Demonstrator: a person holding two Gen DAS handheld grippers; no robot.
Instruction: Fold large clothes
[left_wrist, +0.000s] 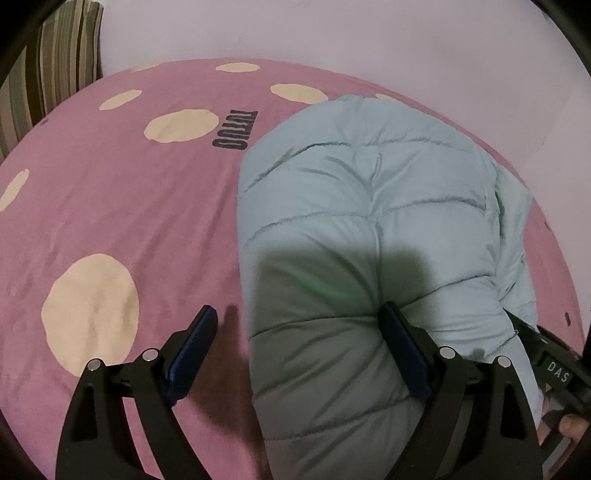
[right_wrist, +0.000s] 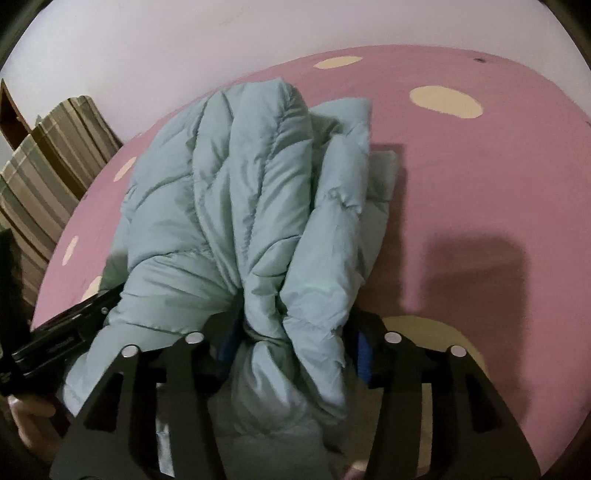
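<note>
Loosely, right claw (right_wrist: 295, 347) straddles bunched jacket (right_wrist: 251, 206).

This is a bedroom in a home. A wide bed takes up most of both views, covered by a pink sheet (left_wrist: 110, 206) printed with large cream dots and dark lettering (left_wrist: 236, 129). A puffy pale blue jacket (left_wrist: 351, 221) lies on it. The bed stands against a plain pale wall (left_wrist: 369, 37). Beside the bed's far corner hangs or stands some striped fabric (right_wrist: 40, 177) in brown, grey and cream.
</note>
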